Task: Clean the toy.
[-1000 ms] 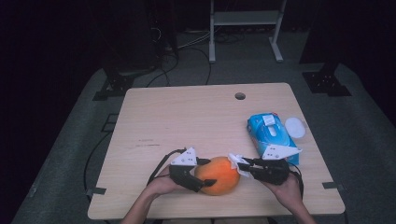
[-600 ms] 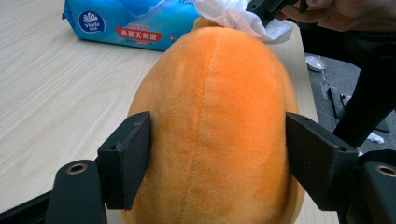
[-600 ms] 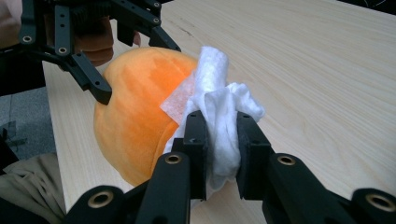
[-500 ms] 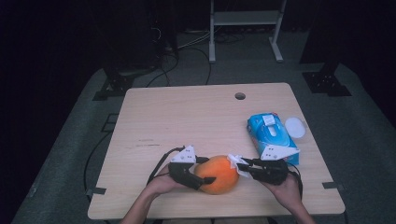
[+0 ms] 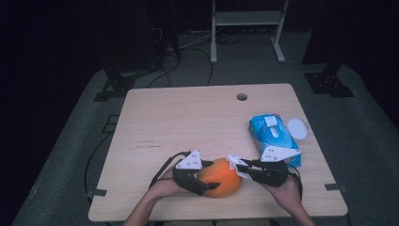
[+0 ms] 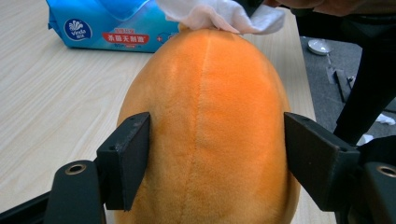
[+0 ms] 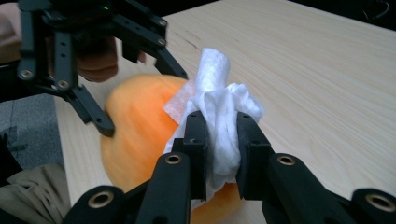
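Plush orange fruit (image 5: 220, 177) lies on the table (image 5: 197, 122) close to its near edge, about midway along that edge, and the left tool (image 5: 202, 180) grips it from the left: in the left gripper view the two black jaws press against the fruit's (image 6: 210, 126) fuzzy flanks, one on each side, with a seam running down the middle between them. The right tool (image 5: 240, 168) comes in from the right and is clamped on a crumpled white wipe (image 5: 234, 164); in the right gripper view its jaws pinch the bunched wipe (image 7: 217, 116) between them, one end sticking up above the pads and the rest spilling over the fruit (image 7: 140, 126). The wipe rests against the fruit's far end, as the left gripper view shows, where the wipe (image 6: 219, 14) drapes over the top of the orange body. A blue pack of wet wipes (image 5: 273, 136) lies near the right edge of the table, just beyond the right tool, with a small white round lid (image 5: 297, 128) beside it toward that edge. A round cable hole (image 5: 242, 97) sits near the far edge.
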